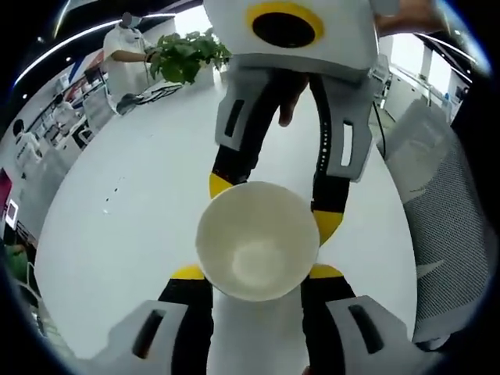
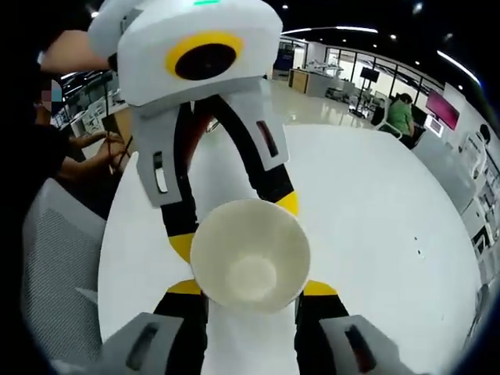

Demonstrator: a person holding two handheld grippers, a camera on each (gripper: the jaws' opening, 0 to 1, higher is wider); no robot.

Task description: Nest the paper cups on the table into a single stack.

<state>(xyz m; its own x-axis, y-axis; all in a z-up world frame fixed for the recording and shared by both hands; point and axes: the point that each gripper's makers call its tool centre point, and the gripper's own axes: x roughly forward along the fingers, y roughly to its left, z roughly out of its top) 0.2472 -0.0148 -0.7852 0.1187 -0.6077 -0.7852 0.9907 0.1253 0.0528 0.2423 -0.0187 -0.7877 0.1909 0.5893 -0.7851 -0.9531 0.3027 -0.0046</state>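
A paper cup sits nearest, mouth toward the lens, gripped by the left claw above the white table. The right claw grips a cup likewise. A mesh chair and plant flank the table. No writing reads.

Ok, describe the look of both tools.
The left tool and the right tool match: moulded white shells with dark slot-shaped recesses, carrying two black jaws that end in yellow tips. No lettering is legible on either.
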